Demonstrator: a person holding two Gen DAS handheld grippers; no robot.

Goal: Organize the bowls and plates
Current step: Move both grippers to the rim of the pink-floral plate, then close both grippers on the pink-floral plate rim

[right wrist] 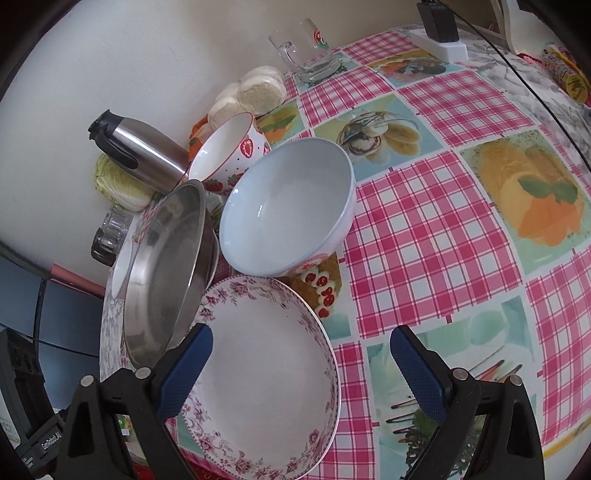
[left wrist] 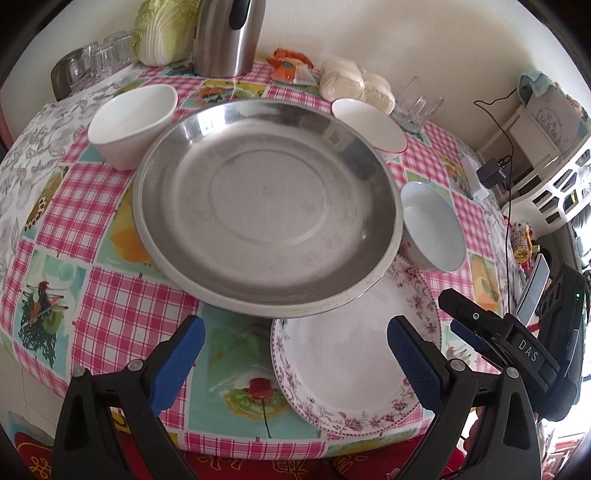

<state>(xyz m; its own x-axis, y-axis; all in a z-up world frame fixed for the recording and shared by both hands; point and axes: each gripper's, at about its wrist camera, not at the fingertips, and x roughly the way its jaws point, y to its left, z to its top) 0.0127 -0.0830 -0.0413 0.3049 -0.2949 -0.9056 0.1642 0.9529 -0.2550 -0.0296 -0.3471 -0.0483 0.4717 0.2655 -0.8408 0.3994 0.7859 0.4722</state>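
A large steel plate (left wrist: 266,206) sits mid-table, its near edge resting on a white floral plate (left wrist: 343,369). A white bowl (left wrist: 129,122) stands at the far left, a red-rimmed strawberry bowl (left wrist: 369,122) at the far right, and a pale blue bowl (left wrist: 432,229) to the right of the steel plate. My left gripper (left wrist: 295,362) is open above the near table edge, in front of both plates. My right gripper (right wrist: 301,373) is open over the floral plate (right wrist: 266,373), with the blue bowl (right wrist: 288,210), the steel plate (right wrist: 166,273) and the strawberry bowl (right wrist: 229,151) beyond it.
A steel kettle (left wrist: 229,37), cabbage (left wrist: 162,29), glasses (left wrist: 96,62), buns (left wrist: 354,81) and a glass mug (left wrist: 417,103) line the far edge by the wall. A power strip (right wrist: 439,44) with a cable lies at the right side. The right gripper shows in the left wrist view (left wrist: 491,332).
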